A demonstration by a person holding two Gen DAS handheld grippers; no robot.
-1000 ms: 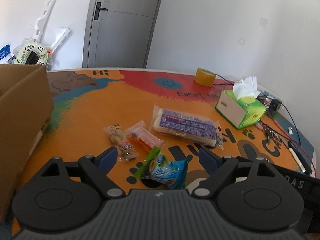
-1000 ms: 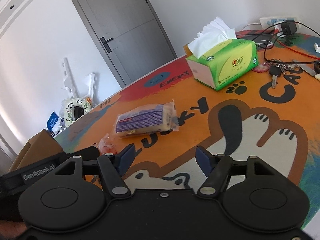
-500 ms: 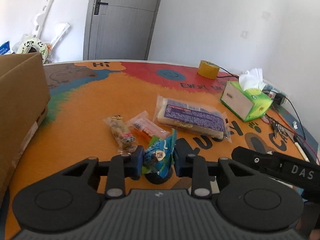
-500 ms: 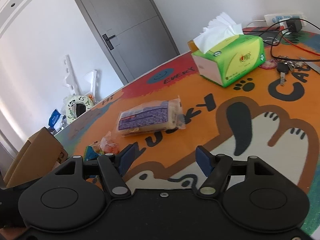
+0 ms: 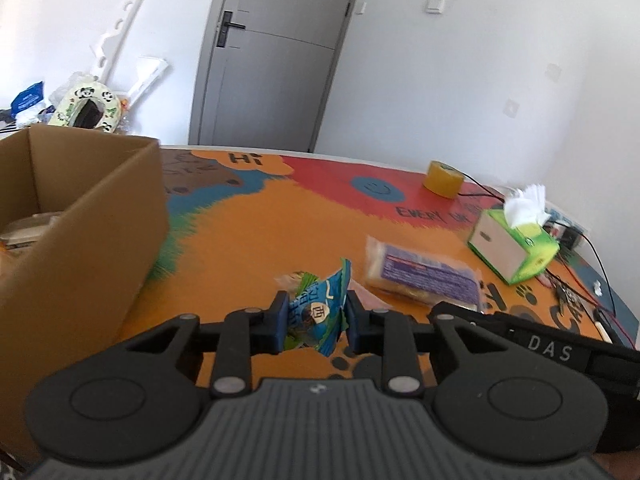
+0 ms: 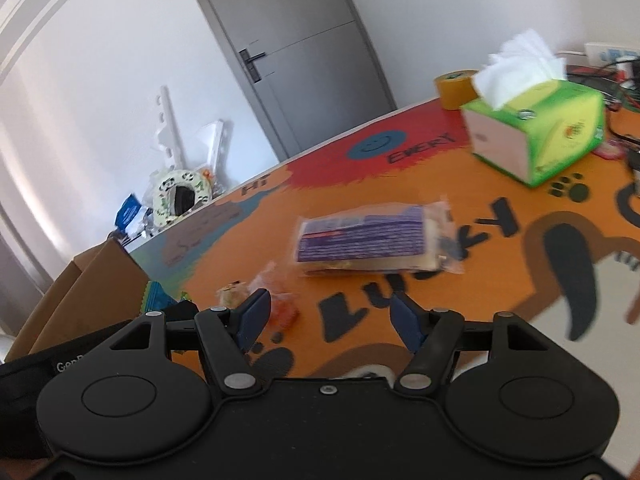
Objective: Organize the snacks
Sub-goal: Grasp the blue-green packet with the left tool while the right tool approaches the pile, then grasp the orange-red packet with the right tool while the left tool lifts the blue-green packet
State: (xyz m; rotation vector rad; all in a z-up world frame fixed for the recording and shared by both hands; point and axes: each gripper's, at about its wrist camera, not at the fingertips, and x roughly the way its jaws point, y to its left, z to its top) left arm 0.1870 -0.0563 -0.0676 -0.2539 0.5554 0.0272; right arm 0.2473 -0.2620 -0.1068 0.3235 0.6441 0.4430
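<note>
Left gripper (image 5: 316, 320) clenched on blue packet (image 5: 316, 312), box (image 5: 100, 216) at ten o'clock; right gripper (image 6: 330, 318) released, holding nothing.

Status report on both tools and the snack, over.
Left tool shut on blue snack packet. Right tool open, empty. Cardboard box open, path unobstructed.

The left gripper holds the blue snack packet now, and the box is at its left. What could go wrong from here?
1. The left gripper pinches only the crumpled middle of the blue packet; the slick wrapper might slip out on the way to the cardboard box.
2. The box wall is tall, so a low carry could hit it.
3. The open right gripper hovers near the small orange snack and might nudge it.
</note>
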